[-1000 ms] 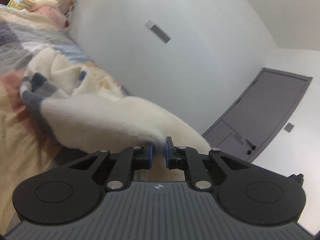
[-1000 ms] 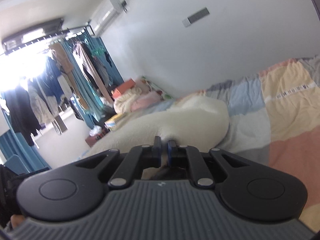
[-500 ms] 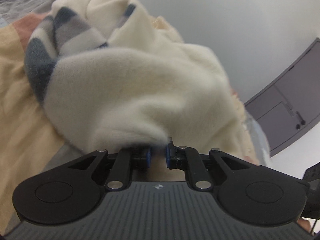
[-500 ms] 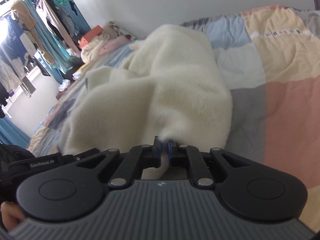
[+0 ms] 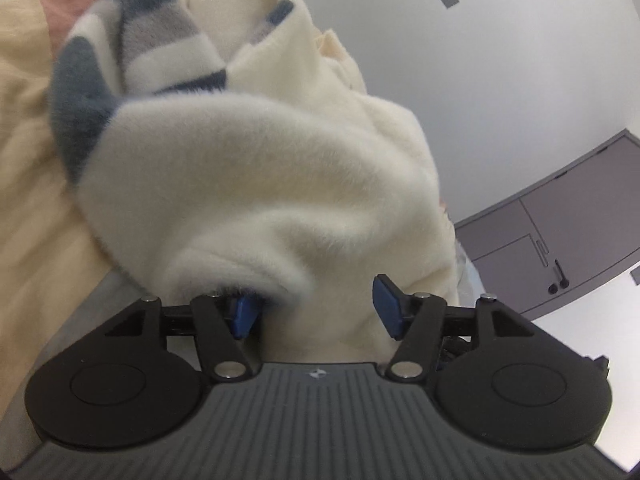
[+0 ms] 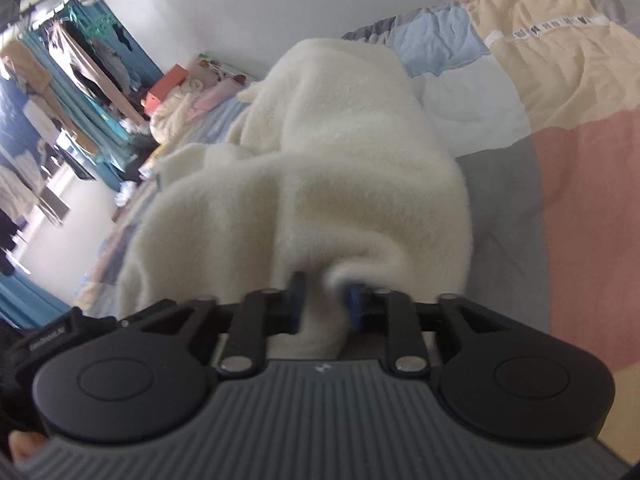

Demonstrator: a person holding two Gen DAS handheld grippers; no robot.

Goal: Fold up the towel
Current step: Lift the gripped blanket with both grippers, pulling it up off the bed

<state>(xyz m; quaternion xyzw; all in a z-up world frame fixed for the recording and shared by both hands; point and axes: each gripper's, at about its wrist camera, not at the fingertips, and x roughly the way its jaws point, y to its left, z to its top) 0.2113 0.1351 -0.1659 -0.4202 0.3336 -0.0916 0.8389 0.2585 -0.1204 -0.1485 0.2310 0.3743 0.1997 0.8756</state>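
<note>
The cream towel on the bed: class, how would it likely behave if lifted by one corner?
The towel would probably droop limply, since it already slumps in soft rounded folds on the bedspread. Its thick fuzzy pile suggests it grips rather than slips. It looks bulky, so perhaps fairly heavy for cloth.

The only lettering is a row of small dark characters on a white strip (image 6: 550, 26) across the yellow patch of the patchwork bed cover (image 6: 560, 80) and faint print on a black casing (image 6: 50, 338), both too blurred to read.
</note>
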